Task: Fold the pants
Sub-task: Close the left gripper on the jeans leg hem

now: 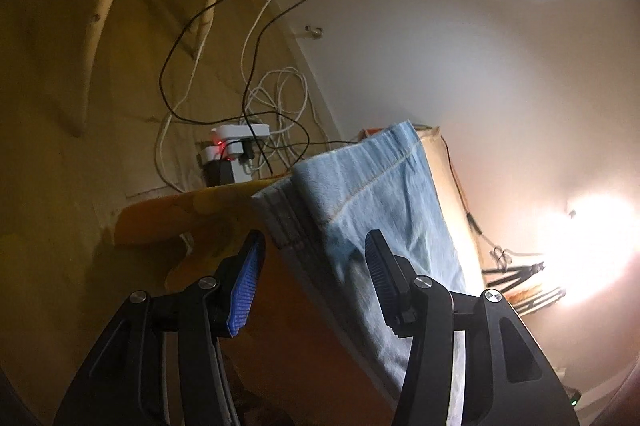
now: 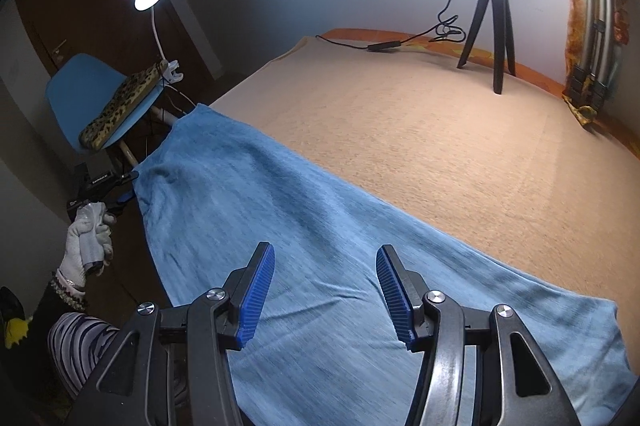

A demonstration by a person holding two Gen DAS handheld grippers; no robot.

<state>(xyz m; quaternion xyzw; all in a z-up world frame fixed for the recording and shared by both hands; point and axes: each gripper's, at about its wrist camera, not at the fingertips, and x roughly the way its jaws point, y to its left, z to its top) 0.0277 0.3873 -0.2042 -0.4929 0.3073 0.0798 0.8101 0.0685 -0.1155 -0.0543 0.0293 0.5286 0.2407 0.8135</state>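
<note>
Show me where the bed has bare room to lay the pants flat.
The beige blanket is bare between the pants and the black tripod. It is crowded at the far edge: tripod, its cable and a folded stand against the wall.

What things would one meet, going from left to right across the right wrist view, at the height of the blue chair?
Blue chair → leopard-print cushion → lamp clamp → beige blanket → black tripod → folded stand by the wall.
</note>
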